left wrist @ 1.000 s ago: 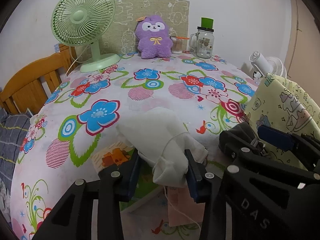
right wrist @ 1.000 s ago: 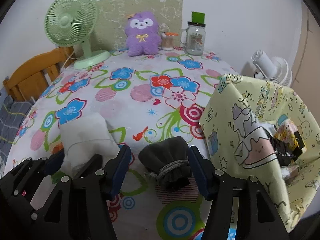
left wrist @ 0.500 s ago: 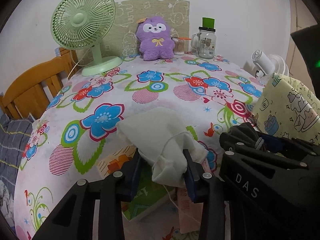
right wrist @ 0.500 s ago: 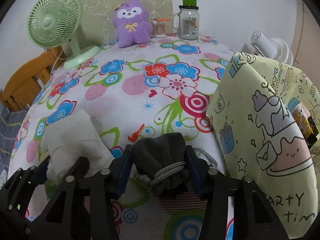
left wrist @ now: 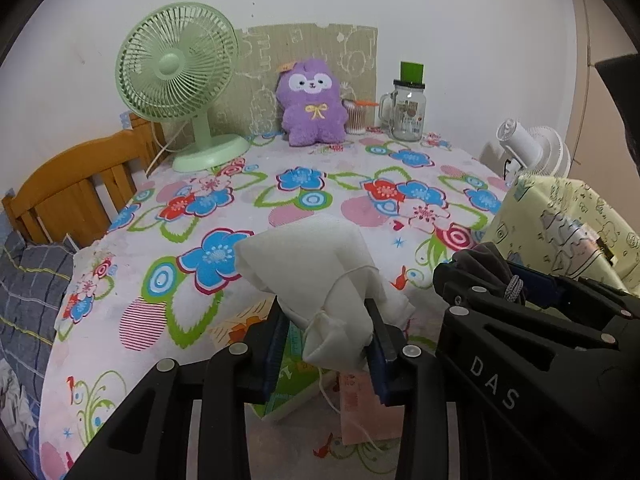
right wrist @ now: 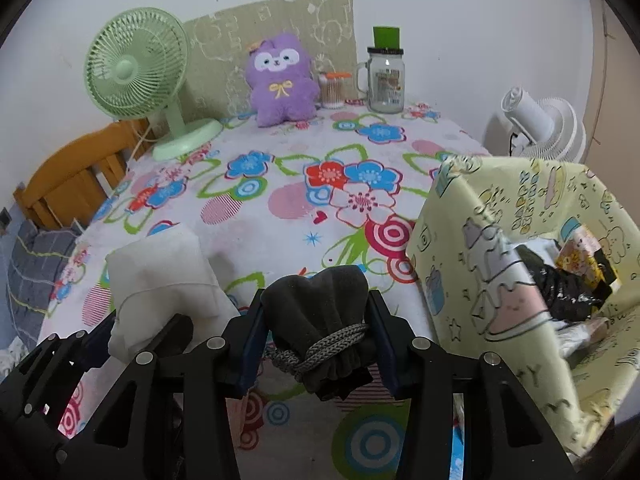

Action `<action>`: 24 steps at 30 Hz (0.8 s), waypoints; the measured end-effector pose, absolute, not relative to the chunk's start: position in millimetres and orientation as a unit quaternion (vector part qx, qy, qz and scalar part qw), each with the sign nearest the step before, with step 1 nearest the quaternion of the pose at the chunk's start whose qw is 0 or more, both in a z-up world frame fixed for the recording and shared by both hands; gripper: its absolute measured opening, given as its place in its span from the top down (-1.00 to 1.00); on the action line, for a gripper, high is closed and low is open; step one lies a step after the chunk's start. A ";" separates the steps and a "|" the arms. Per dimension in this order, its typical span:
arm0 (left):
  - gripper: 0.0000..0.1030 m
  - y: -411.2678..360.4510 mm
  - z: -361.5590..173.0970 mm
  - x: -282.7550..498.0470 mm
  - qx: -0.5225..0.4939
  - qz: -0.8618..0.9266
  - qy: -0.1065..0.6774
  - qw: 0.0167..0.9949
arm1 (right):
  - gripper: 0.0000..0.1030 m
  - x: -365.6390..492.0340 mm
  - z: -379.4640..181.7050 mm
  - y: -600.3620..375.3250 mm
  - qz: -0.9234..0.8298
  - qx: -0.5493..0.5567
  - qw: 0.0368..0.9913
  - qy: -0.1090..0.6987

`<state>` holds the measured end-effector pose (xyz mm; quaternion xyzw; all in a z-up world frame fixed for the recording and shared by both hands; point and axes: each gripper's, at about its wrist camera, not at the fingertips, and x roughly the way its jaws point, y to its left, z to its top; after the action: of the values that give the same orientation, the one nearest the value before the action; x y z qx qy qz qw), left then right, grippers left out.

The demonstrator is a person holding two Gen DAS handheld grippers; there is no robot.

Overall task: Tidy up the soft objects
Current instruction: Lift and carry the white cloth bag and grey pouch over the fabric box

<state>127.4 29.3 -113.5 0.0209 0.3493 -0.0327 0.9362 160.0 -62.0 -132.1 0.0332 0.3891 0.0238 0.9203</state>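
While both tools are held side by side above the near edge of the flowered tablecloth (left wrist: 288, 216), each is clamped on a drawstring pouch. The left gripper (left wrist: 326, 340) is closed to a narrow gap on the gathered neck of the white pouch (left wrist: 316, 256), whose fuller body bulges forward beyond the fingertips and whose thin cord dangles below. In the right wrist view, the right gripper (right wrist: 316, 344) is pinched on the dark grey pouch (right wrist: 320, 300) just at its knotted grey cord (right wrist: 320, 350); the pouch's rounded top is seen standing up between the blue-padded fingers (right wrist: 250, 340).

Whether either pouch is touching the cloth cannot be told. Just to the right of the right gripper, a yellow cartoon-print bag (right wrist: 500, 240) is seen with its mouth open and some wrapped items inside. Beneath the left gripper, a green printed sheet and a pink packet are lying on the cloth.

Far ahead of both tools, by the wall, a green desk fan (left wrist: 180, 92), a purple plush toy (left wrist: 314, 104) and a glass jar with a green lid (left wrist: 408, 108) are lined up. A white fan (right wrist: 540, 128) is seen beyond the bag, and a wooden chair back (left wrist: 76, 188) is seen to the left.
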 end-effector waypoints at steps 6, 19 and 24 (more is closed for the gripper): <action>0.31 26.8 -98.3 114.7 0.018 -0.030 0.334 0.942 | 0.02 146.0 -114.5 -64.2 0.030 0.033 0.928 0.371; 0.31 16.8 -63.0 86.4 0.015 -0.027 0.302 0.953 | 0.02 115.0 -75.8 -75.0 0.037 0.029 0.940 0.339; 0.31 11.7 -49.9 76.1 0.018 -0.025 0.291 0.956 | 0.02 103.5 -61.0 -79.6 0.040 0.028 0.944 0.325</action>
<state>76.1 11.7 -49.9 0.0175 0.2910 -0.0246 0.9563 103.5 -79.6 -61.0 0.0280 0.3249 0.0403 0.9445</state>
